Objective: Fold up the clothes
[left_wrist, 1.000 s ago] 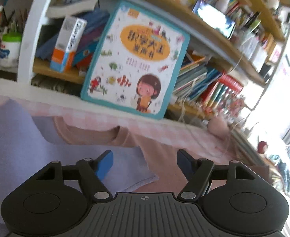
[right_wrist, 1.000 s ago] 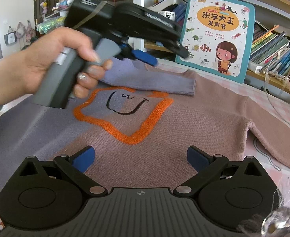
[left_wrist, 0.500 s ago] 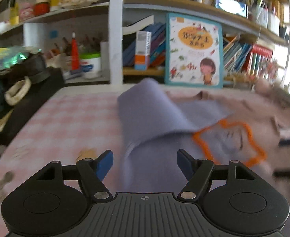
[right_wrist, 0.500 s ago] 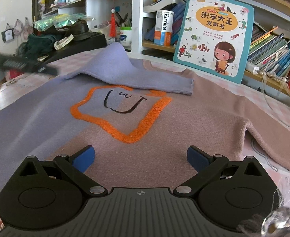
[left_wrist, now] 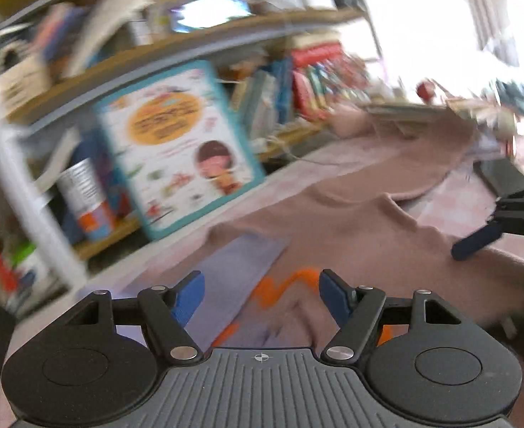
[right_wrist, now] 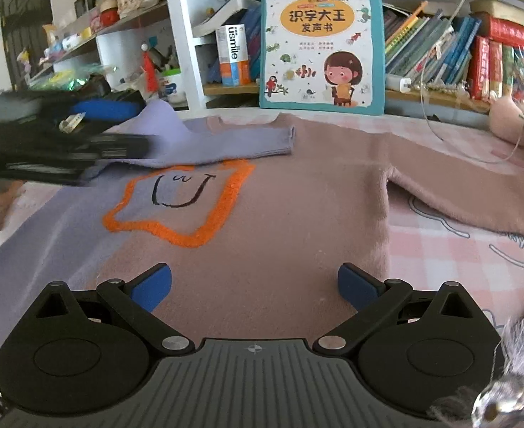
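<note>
Sweater (right_wrist: 297, 192) flat on counter (right_wrist: 440, 249), mid-frame. Unfolded pink sleeve (right_wrist: 476, 192) runs toward right edge, nearest right gripper (right_wrist: 255, 285), open, empty. Left gripper (left_wrist: 258, 294) open, empty.

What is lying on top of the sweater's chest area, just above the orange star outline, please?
The purple sleeve lies folded across the sweater, its cuff reaching the middle. It covers the fabric beneath and touches the orange star outline's upper edge. The left claw hides the sleeve's shoulder end.

A home; crammed bookshelves (right_wrist: 440, 46); children's book (right_wrist: 320, 42); checked tablecloth (right_wrist: 440, 260)
</note>
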Demonstrator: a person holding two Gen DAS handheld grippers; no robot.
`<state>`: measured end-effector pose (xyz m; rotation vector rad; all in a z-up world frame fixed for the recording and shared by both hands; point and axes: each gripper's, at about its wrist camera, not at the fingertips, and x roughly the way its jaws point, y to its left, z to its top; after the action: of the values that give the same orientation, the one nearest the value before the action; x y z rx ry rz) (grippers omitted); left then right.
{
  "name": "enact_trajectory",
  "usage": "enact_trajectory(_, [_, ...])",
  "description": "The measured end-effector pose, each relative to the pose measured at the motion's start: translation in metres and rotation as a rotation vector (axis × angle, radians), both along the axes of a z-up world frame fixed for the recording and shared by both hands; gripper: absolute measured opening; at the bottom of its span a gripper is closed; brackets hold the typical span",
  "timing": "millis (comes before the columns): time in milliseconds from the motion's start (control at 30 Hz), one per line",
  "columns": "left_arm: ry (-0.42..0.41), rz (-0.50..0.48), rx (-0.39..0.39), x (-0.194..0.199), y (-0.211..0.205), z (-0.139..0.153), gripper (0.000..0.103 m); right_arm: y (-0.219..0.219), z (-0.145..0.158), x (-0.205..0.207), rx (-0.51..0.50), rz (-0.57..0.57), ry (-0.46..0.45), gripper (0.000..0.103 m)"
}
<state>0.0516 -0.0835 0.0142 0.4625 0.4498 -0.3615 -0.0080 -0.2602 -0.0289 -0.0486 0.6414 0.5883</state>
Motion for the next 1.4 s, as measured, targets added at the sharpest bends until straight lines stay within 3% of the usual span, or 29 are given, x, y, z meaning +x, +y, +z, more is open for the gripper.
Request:
enact_trajectory(133, [0.014,0.017,0.087,0.048,-0.036,-0.027,0.034,0.004,-0.001,-0.002,-0.025,0.008,-0.004,0.103])
enact_trajectory(233, [0.085,0.045,0.059,0.078,-0.042,-0.042,0.031,0.004,-0.002,-0.002,-0.029,0.008,-0.005,0.103])
enact_trajectory(400, [0.07,0.053,0.077,0.098,-0.052,-0.051,0.031,-0.001,-0.002,-0.001,0.014,0.008,0.008,0.103])
enact_trajectory(467, [0.08,0.074,0.068,0.106,-0.052,-0.053,0.004,-0.005,-0.002,-0.001,0.037,0.008,0.015,0.103])
enact_trajectory(533, [0.073,0.106,-0.008,0.108,-0.046,-0.049,0.004,-0.006,-0.002,0.0,0.049,0.008,0.019,0.103])
enact_trajectory(600, [0.035,0.087,-0.14,0.093,-0.044,-0.034,0.004,-0.005,-0.001,0.0,0.049,0.008,0.019,0.103])
enact_trajectory(667, [0.015,0.022,-0.186,0.077,-0.051,-0.025,0.004,-0.003,-0.002,-0.001,0.033,0.008,0.014,0.103])
enact_trajectory(733, [0.007,-0.019,-0.154,0.067,-0.062,-0.024,0.005,0.001,-0.002,-0.002,0.008,0.008,0.007,0.103])
enact_trajectory(767, [0.031,-0.026,-0.131,0.067,-0.065,-0.029,0.011,0.003,-0.002,-0.002,-0.005,0.008,0.003,0.103])
enact_trajectory(900, [0.113,0.022,-0.109,0.07,-0.055,-0.033,0.022,0.01,-0.004,-0.005,-0.048,0.007,-0.011,0.103])
enact_trajectory(1000, [0.076,0.055,-0.24,0.045,-0.017,-0.012,0.04,0.011,-0.005,-0.005,-0.059,0.006,-0.014,0.103])
enact_trajectory(1033, [0.065,0.064,-0.266,0.035,-0.004,-0.007,0.051,0.012,-0.005,-0.004,-0.062,0.006,-0.015,0.103])
enact_trajectory(1067, [0.05,0.078,-0.286,0.023,0.01,-0.001,0.062,0.012,-0.006,-0.004,-0.066,0.006,-0.016,0.103])
enact_trajectory(1133, [0.022,0.11,-0.291,-0.005,0.039,0.006,0.071,0.014,-0.006,-0.005,-0.078,0.006,-0.02,0.103])
enact_trajectory(1333, [0.042,0.276,-0.184,-0.087,0.107,-0.006,0.071,0.016,-0.007,-0.006,-0.097,0.005,-0.026,0.103])
enact_trajectory(1400, [0.04,0.336,-0.187,-0.109,0.125,-0.008,0.071,0.014,-0.006,-0.007,-0.088,-0.001,-0.024,0.103])
